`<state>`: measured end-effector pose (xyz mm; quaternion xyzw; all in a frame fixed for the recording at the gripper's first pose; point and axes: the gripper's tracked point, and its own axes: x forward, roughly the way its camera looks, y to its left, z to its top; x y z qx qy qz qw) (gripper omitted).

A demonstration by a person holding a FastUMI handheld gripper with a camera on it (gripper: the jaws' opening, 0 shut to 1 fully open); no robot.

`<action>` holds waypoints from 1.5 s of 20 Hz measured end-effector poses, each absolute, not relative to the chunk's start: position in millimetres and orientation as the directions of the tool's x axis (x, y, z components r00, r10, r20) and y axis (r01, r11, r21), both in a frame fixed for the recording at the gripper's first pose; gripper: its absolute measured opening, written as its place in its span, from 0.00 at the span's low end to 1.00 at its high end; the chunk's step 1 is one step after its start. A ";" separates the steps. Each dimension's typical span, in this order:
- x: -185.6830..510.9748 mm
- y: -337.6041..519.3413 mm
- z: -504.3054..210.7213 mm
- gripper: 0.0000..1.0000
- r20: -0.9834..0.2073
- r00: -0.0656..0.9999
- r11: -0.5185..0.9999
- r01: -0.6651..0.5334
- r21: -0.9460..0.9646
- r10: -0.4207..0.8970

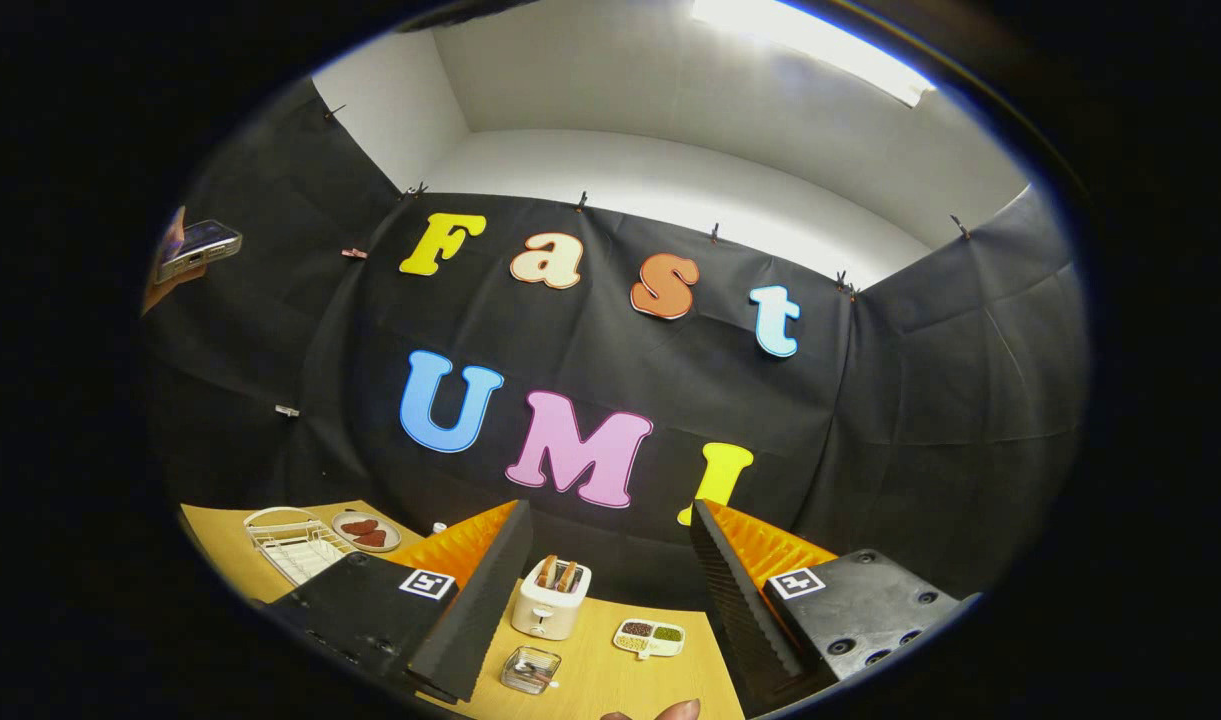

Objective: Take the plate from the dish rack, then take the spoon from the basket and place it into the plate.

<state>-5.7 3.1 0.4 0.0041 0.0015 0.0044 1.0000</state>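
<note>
Plate (367, 531): lying flat on the surface (610, 680) just beside the white wire dish rack (292, 545), beyond and to the left of the claw's left finger; it does not appear to stand in the rack, though the view is small and warped there, so I cannot tell whether it touches the rack. It looks round, shallow and pale-rimmed, with a couple of reddish-brown pieces on it; what they are I cannot make out. Claw (610, 590): fingers spread wide apart, nothing between them, raised above the surface and pointed toward the booth wall. Between and ahead of the fingers: a white toaster (551, 598) with two slices in its slots, a small divided dish (650, 638) of coloured bits, and a small clear container (530, 669) closer in, holding something thin that may be the spoon, too small to confirm. No obvious basket identified. Judgement: task at its start; no grasp made, plate not lifted, spoon not fetched. Both steps remain. A hand holding a phone (198, 248) is up beside the left wall, and fingertips (665, 712) show at the near edge of the surface.
</note>
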 end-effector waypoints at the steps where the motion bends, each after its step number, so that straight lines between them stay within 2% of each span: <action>1: -5.8 3.6 1.2 0.97 -0.002 1.000 1.000 -0.010 0.010 0.010; 7: 0.1 16.1 5.7 0.97 -0.003 1.000 0.999 -0.029 0.041 0.029; 10: 8.7 39.0 -0.1 0.98 -0.039 0.995 0.994 -0.086 0.068 0.088; 14: 30.5 85.2 -31.4 0.98 -0.178 0.963 0.977 -0.185 0.110 0.202; 20: 72.5 169.4 -80.5 0.98 -0.371 0.877 0.950 -0.257 0.177 0.307; 25: 99.3 232.8 -150.2 0.98 -0.575 0.748 0.939 -0.201 0.280 0.332; 30: 112.6 269.6 -213.3 0.98 -0.701 0.654 0.956 -0.140 0.257 0.284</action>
